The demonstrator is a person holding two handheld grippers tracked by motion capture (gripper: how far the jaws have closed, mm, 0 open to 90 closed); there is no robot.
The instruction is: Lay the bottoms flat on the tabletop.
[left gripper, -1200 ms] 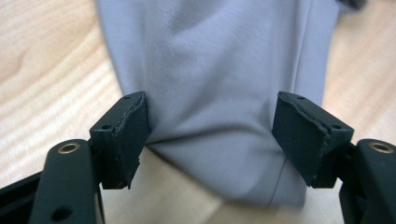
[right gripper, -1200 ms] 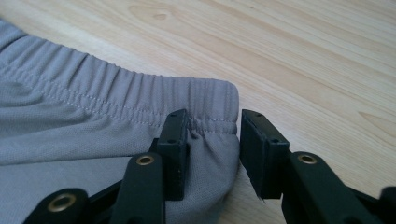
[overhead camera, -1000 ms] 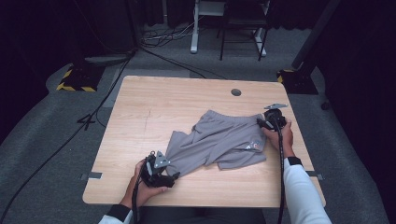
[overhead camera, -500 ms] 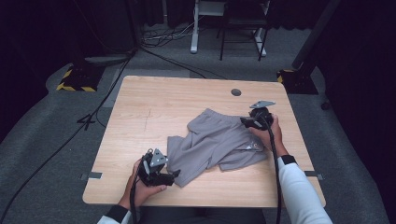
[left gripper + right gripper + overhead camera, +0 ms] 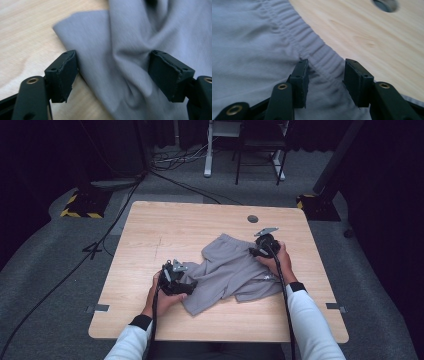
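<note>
On the left, the left claw (image 5: 186, 281) stood wide, its jaws either side of a bunched fold at the near-left edge of the grey shorts (image 5: 235, 272) without pressing it, as the left claw view showed (image 5: 112, 75). Since a second earlier that hand had slid rightward along the desk (image 5: 150, 240), and the cloth that had lain spread out had gathered into a tighter heap near the middle, toward the right. The right claw (image 5: 257, 251) had come leftward too, so the two now stood closer together over the shorts; by my reading the shorts were being drawn in for a fold, with no firm grip yet. Its jaws, which had just been closing, stood half apart around the waistband (image 5: 317, 53), the elastic lying between them but apparently unpinched. Hard to tell was whether either claw's lower pads touched cloth, since the views cut them off at the bottom. The right hand hid the shorts' right edge, and the folds underneath the heap could not be made out.
</note>
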